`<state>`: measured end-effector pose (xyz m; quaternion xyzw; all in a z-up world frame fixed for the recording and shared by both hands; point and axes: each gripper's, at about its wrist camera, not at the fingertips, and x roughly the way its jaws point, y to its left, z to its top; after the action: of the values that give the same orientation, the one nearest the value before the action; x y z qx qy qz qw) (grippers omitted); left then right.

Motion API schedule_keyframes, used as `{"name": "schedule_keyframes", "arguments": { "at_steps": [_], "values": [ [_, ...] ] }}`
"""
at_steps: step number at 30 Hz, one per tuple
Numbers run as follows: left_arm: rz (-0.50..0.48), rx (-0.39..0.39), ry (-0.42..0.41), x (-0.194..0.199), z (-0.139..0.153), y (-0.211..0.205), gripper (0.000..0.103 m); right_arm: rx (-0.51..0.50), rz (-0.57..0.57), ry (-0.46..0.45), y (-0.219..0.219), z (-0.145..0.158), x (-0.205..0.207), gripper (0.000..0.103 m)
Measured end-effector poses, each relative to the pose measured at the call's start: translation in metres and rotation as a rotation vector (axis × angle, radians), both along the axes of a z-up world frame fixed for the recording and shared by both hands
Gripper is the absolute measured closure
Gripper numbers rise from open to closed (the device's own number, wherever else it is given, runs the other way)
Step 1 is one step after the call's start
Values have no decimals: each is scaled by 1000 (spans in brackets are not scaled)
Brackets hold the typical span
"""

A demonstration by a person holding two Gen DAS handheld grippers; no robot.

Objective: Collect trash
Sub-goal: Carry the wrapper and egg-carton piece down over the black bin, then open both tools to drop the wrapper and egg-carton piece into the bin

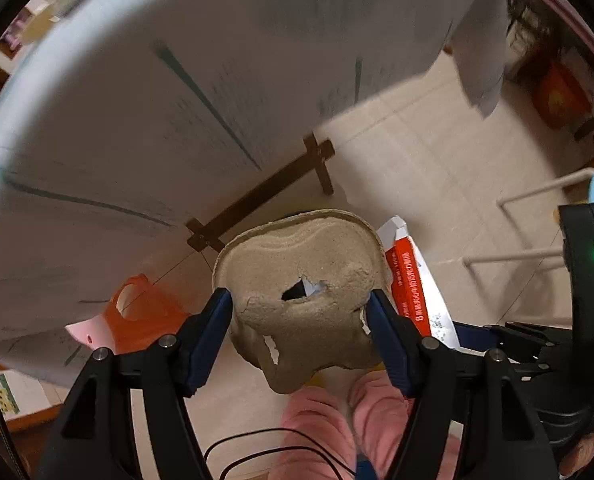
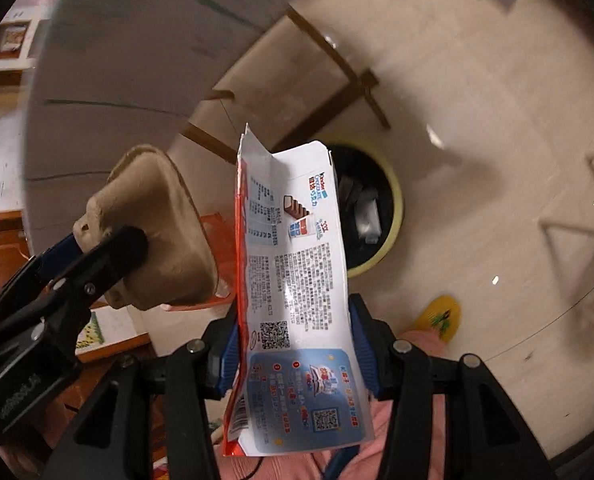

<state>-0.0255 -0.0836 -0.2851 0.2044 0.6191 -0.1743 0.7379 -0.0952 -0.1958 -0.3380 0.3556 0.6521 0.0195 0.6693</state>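
Trash is in both claws: the left gripper [image 1: 299,312] clamps a torn cardboard tray [image 1: 301,296], the right gripper [image 2: 293,354] pinches a chocolate wrapper [image 2: 293,264], likely carried toward the yellow-rimmed bin [image 2: 395,200] at one o'clock of the wrapper.

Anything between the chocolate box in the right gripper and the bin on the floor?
Nothing that shows. In the right wrist view the chocolate box overlaps the yellow-rimmed bin below it, with only bare floor around.
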Motion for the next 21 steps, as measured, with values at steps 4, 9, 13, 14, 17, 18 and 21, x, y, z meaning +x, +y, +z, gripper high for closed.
{"name": "schedule_keyframes", "arguments": {
  "at_steps": [4,9,13,14,17,18,21],
  "values": [
    [-23,25,31,7,-47,5,35,46,-46,54,5,-53,5,52],
    [-73,74,58,15,-105,12,35,127,-118,110,8,-126,11,50],
    [-119,116,72,18,-141,16,35,143,-142,135,13,-170,18,46],
    [-127,123,74,19,-147,16,34,155,-146,144,13,-183,22,43],
    [-157,123,88,20,-159,17,33,190,-163,170,17,-208,24,33],
    [-163,122,93,22,-162,15,33,193,-165,175,18,-213,26,32],
    [-178,125,107,27,-171,10,18,201,-181,176,22,-228,29,29]
  ]
}}
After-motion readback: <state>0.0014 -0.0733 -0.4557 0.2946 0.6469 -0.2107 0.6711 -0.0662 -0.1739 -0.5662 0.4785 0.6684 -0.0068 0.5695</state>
